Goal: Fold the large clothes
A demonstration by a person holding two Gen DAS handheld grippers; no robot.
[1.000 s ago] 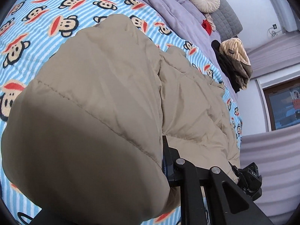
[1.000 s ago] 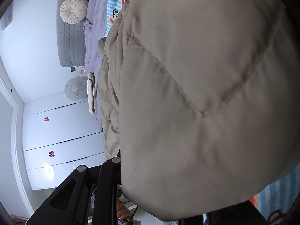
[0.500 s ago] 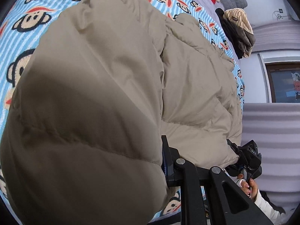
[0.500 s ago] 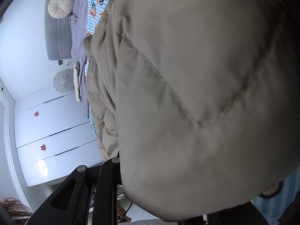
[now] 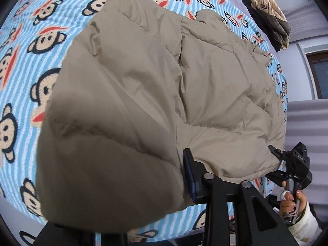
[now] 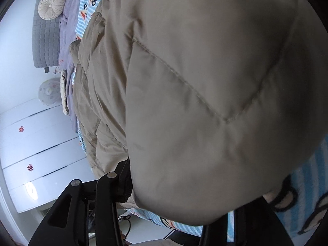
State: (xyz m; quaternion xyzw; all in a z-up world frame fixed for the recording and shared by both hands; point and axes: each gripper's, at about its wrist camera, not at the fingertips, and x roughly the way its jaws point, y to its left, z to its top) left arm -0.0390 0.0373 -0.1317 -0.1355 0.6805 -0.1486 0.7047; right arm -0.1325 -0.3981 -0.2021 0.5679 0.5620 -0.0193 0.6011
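Both tools are opening: the left tool (image 5: 127, 186) and the right tool (image 6: 184, 192) each have a thick fold of one beige puffer jacket (image 5: 215, 86) bulging between their jaws as the grip loosens. It lies spread on the monkey-print bed cover (image 5: 30, 47). Light, soft, springy and probably slippery, it is best pinched at seams or hem.
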